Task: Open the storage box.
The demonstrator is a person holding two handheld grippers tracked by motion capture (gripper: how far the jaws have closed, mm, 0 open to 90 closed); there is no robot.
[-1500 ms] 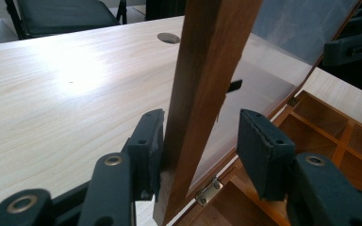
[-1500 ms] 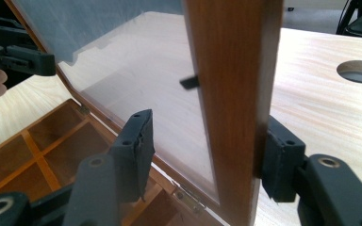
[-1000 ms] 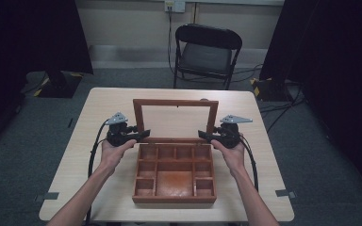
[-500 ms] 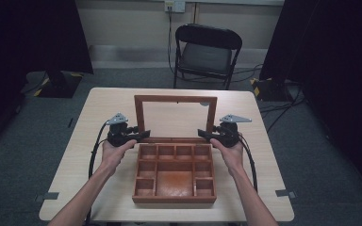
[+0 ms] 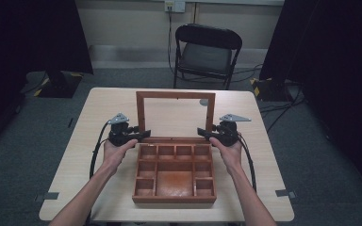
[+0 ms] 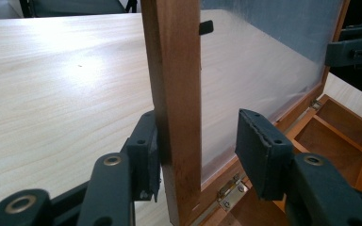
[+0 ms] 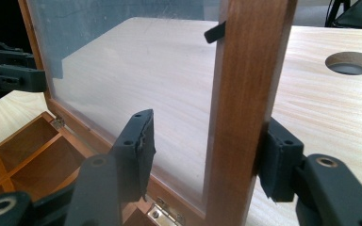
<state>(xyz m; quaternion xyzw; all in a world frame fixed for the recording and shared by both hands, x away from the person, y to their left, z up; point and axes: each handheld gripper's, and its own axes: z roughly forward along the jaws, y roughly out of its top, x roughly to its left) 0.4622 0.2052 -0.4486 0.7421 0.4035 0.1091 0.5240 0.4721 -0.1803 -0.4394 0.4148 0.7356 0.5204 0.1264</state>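
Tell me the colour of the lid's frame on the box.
Reddish-brown wood, the lid frame around a clear pane; it shows best in the left gripper view.

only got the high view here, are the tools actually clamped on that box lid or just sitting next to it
observer: Not clamped. In the left gripper view the left tool straddles the lid's side rail. Its outer jaw touches the wood and its inner jaw stands clear of the pane.
operator: and the right one
observer: Same there. The right tool is open around the other rail, outer jaw against it, inner jaw off the pane.
operator: anything else holding the lid
observer: Brass hinges join it to the box.
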